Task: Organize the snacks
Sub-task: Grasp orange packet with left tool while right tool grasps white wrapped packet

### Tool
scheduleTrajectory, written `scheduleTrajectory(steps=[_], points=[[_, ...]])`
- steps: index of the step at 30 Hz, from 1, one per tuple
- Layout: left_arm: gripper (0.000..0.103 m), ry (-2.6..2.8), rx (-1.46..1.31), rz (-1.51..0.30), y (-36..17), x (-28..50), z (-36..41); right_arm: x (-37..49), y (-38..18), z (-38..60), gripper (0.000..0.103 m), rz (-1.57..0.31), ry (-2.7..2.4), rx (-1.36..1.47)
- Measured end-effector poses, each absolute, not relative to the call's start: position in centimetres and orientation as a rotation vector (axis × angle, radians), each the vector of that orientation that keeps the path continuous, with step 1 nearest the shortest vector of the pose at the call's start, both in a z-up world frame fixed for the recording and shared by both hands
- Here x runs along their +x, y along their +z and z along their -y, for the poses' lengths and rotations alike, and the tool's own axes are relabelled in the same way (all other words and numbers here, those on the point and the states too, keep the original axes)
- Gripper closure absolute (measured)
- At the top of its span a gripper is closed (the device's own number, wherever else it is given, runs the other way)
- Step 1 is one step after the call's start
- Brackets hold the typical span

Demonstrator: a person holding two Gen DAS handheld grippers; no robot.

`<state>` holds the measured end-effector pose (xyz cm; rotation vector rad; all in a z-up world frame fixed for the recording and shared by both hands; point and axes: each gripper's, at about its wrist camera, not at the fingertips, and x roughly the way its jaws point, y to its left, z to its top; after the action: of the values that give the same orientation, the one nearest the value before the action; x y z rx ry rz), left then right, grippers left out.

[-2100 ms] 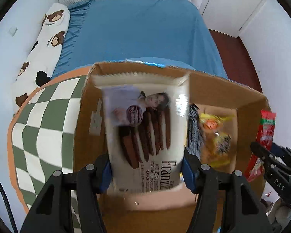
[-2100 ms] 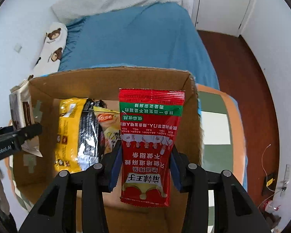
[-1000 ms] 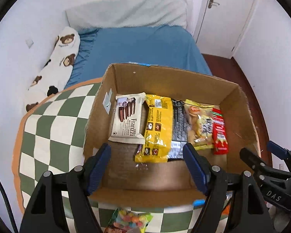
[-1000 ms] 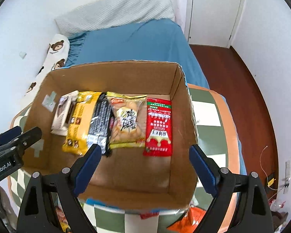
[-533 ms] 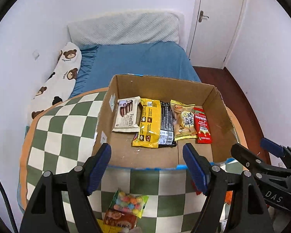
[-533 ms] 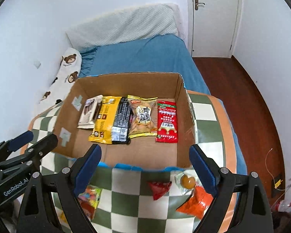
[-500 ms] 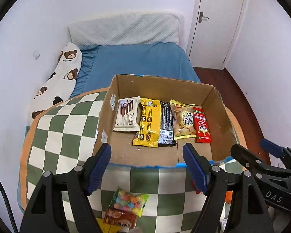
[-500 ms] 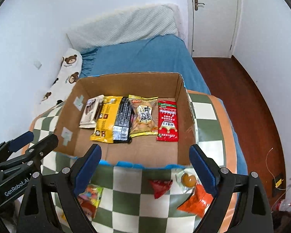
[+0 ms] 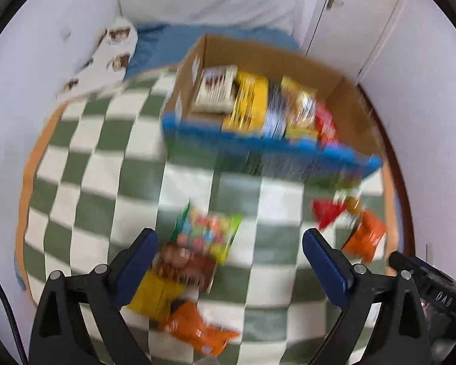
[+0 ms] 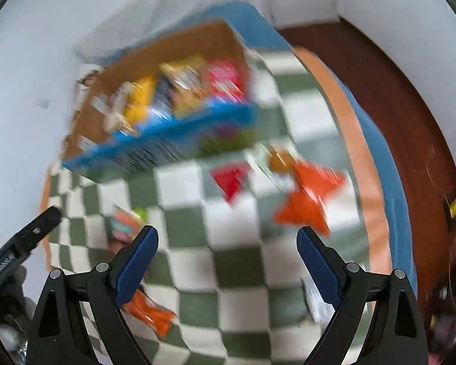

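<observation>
Both frames are pretty smeared, so take the fine detail with a grain of salt. The left gripper (image 9: pixel 229 254) has its jaws opening with nothing pinched in them; the candy bag (image 9: pixel 208 232) just sits on the checkered cloth (image 9: pixel 85 167) low in the left-wrist frame, between the two blue pads, not touched by either as far as I can tell. The right gripper (image 10: pixel 226 254) is spread wide and empty too, over bare checkers at the bottom of its frame. The cardboard box (image 9: pixel 349 100) sits in the upper middle of the left view with a row of packets already lying flat in it. Still loose on the cloth: a brown packet (image 9: pixel 185 266) and a yellow packet (image 9: pixel 155 296) overlapping right by the left pad, an orange packet (image 9: pixel 197 331) at the bottom, plus a red packet (image 10: pixel 231 179) and an orange pouch (image 10: pixel 307 200) in the middle right of the right view. My guess on handling: these are all light, crinkly film bags, soft and a bit slippery, with crushable stuff inside. I'd grab the candy bag across its short width near a sealed end seam, since the puffy middle would probably squish or slide out.
</observation>
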<state>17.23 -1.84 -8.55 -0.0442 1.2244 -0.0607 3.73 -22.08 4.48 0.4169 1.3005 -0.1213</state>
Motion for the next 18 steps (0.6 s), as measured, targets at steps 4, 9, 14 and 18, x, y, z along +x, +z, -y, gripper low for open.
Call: scheduleTrajectory(steps=[4, 9, 14, 18], points=[[0.006, -0.027, -0.058, -1.353, -13.0, 14.6, 0.5, -0.5, 0.3, 25.2, 0.008, -1.395, -0.245, 0.46], [0.006, 0.007, -0.118, -1.487, -17.4, 11.9, -1.2, -3.5, -4.4, 28.2, 0.008, -1.478, -0.358, 0.476], [0.006, 0.026, -0.235, -1.637, -21.3, 9.5, -3.3, -4.5, -8.8, 28.5, 0.016, -1.576, -0.387, 0.391], [0.006, 0.046, -0.365, -1.711, -23.2, 7.8, -5.3, -4.6, -10.6, 26.6, 0.041, -1.616, -0.344, 0.378]])
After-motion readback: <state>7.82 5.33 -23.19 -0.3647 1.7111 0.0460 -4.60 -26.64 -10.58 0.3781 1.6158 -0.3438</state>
